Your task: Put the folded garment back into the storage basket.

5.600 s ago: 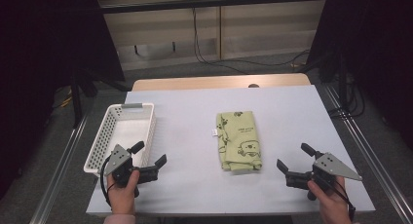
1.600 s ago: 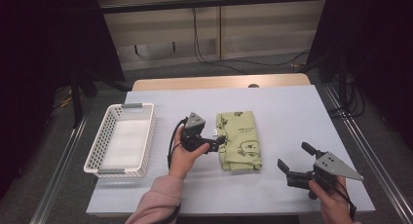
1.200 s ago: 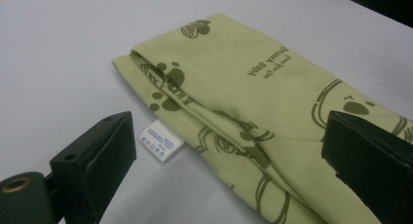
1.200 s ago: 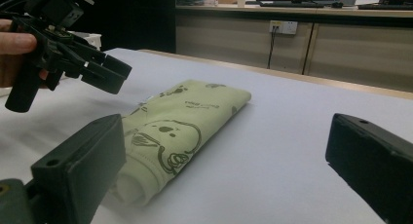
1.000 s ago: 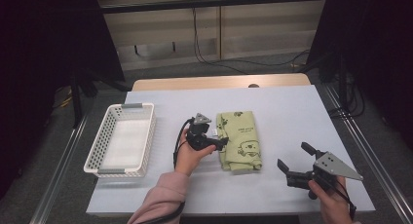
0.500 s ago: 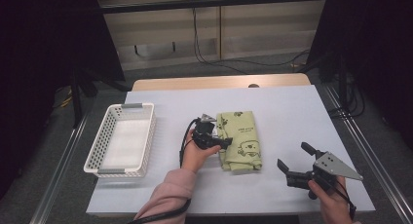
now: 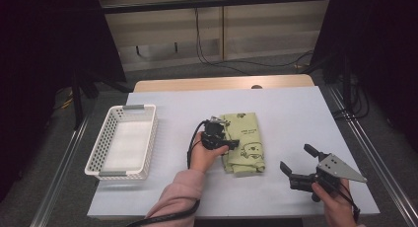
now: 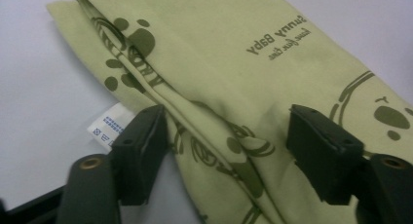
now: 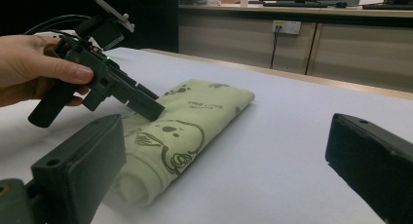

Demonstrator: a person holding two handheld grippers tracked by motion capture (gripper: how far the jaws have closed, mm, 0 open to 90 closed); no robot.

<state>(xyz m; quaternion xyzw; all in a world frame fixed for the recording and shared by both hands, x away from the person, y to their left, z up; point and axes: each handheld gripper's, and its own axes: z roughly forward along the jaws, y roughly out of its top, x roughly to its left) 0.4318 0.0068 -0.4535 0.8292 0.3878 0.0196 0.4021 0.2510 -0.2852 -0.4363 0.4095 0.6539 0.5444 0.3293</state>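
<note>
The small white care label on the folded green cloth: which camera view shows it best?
The left gripper view: the care label sticks out from the folded green cloth beside one jaw of the open left claw, its printed symbols visible. In the high view it is too small to tell; in the right gripper view I cannot make it out.

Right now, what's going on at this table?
A person is working a folded green cloth with two handheld grippers. The left gripper is down at the cloth's long edge, jaws open with folded layers between them, beside a small white care label; it has not closed. The right gripper is held open near the table's front right corner, apart from the cloth. A white basket sits empty at the left of the table.
</note>
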